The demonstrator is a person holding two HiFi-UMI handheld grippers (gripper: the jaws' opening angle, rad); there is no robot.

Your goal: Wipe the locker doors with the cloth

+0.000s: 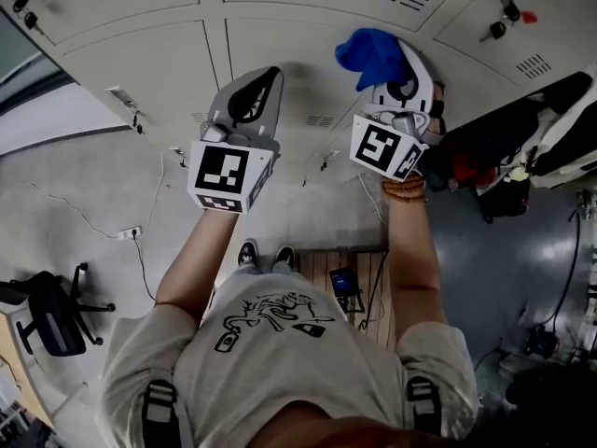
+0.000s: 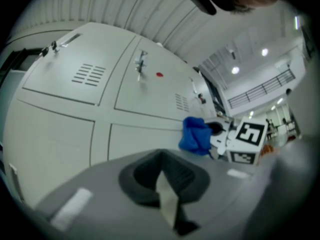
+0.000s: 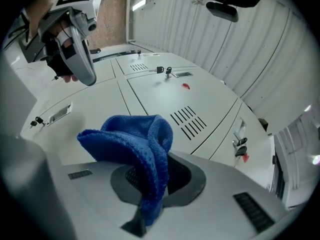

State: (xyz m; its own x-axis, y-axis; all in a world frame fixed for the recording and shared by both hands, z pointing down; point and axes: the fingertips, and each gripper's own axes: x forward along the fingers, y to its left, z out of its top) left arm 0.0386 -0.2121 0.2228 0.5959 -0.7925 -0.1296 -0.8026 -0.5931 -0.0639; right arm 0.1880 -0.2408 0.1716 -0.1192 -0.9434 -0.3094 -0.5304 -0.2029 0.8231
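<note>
1. Right gripper view: right gripper [image 3: 146, 204] has its jaws clamped on the blue cloth [image 3: 132, 144]. Only a narrow tail sits in the pinch, and the rest is bunched above the tips. Risk: drag against the door pulls it free.
2. The cloth is wadded rather than spread, so the contact patch is likely small, which means streaks and missed strips. Press harder to compensate and the hard jaw tips could scrape the paint.
3. Left gripper [image 2: 167, 196] has its jaws together with nothing between them. It is held up just beside the right one, near the doors. A leftward sweep would run into it, so I'd move it aside first.
4. Locker doors [image 3: 150, 96]: in the head view the cloth [image 1: 373, 54] sits at a door face near a panel seam. I cannot tell whether it is actually touching.
5. Snag points on the doors:
   - the vent slots [image 3: 189, 121] just beyond the cloth
   - the label holder [image 3: 59, 115] to the left
   - the keys with a red tag [image 3: 240, 146] hanging in a lock to the right; a loose fold could catch them and yank them out
6. Floor below, well apart from the doors: a cable [image 1: 140, 250] and an office chair [image 1: 51, 320] on the left, dark bags [image 1: 504, 171] on the right. These are trip hazards if the person sidesteps along the row.
</note>
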